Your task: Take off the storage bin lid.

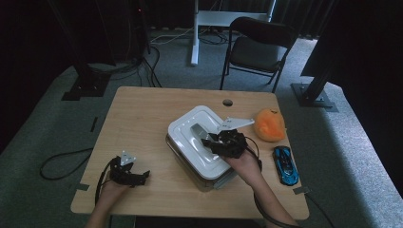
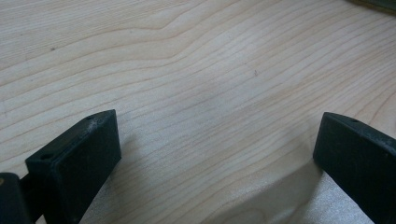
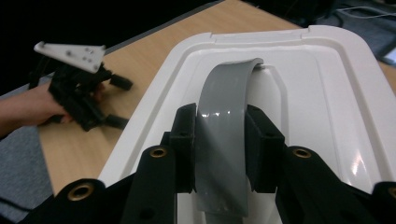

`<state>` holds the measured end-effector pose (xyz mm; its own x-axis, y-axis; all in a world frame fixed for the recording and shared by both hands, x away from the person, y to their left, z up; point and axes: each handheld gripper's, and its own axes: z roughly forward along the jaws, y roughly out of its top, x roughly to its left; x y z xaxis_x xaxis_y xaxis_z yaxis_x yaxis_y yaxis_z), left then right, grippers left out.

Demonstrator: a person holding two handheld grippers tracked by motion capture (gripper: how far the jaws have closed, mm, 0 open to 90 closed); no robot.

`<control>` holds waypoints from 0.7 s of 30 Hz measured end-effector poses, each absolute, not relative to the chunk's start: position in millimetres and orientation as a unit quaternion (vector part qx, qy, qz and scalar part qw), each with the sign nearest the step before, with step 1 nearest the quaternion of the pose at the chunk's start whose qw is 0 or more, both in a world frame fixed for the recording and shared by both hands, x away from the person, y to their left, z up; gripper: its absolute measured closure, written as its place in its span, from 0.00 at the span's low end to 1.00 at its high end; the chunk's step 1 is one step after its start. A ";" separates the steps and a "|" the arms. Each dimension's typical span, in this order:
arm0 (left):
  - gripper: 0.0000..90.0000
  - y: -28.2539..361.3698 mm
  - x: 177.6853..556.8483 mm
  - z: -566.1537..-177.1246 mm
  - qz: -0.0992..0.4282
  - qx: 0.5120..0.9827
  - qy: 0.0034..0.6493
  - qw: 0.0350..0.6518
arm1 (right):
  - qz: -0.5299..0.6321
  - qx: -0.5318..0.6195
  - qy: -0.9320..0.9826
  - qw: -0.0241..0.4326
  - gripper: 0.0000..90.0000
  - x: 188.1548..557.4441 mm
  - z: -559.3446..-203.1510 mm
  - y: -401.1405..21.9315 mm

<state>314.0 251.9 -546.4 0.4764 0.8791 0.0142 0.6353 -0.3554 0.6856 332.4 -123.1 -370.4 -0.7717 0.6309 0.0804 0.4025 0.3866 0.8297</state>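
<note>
Grey carpet surrounds a pale wooden table [image 1: 142, 114], where a white plastic lidded container [image 1: 185, 130] sits near the middle. On its lid, the right gripper [image 3: 219, 140] clamps both black jaws on the curved grey handle [image 3: 224, 121]. Resting near the table's front-left corner, the left gripper [image 2: 217, 158] holds its jaws wide over bare wood. An orange plush toy [image 1: 270, 124] and a blue toy car [image 1: 286, 165] lie to the container's right.
</note>
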 end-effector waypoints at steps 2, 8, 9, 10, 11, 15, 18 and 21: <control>0.01 251.8 314.0 -546.4 0.194 0.799 0.474 0.314 | 0.458 0.318 0.820 0.130 0.75 335.7 -366.7 -126.0; 0.01 252.0 314.1 -546.4 0.195 0.800 0.473 0.314 | 0.470 0.335 0.805 0.139 0.75 349.9 -356.0 -136.5; 0.01 252.0 314.1 -546.4 0.195 0.800 0.473 0.314 | 0.471 0.337 0.803 0.143 0.75 352.2 -354.8 -137.9; 0.01 251.9 314.1 -546.4 0.194 0.800 0.473 0.314 | 0.471 0.340 0.801 0.145 0.75 354.7 -353.9 -139.5; 0.01 252.0 314.1 -546.4 0.195 0.800 0.473 0.314 | 0.472 0.343 0.799 0.146 0.75 357.6 -353.3 -141.3; 0.01 251.9 314.1 -546.4 0.195 0.800 0.473 0.314 | 0.472 0.359 0.791 0.149 0.75 369.8 -352.0 -148.4; 0.01 251.9 314.1 -546.5 0.195 0.800 0.473 0.314 | 0.471 0.371 0.786 0.154 0.75 379.2 -351.2 -154.0; 0.01 251.9 314.1 -546.5 0.195 0.800 0.473 0.314 | 0.469 0.378 0.783 0.157 0.75 386.1 -352.2 -157.4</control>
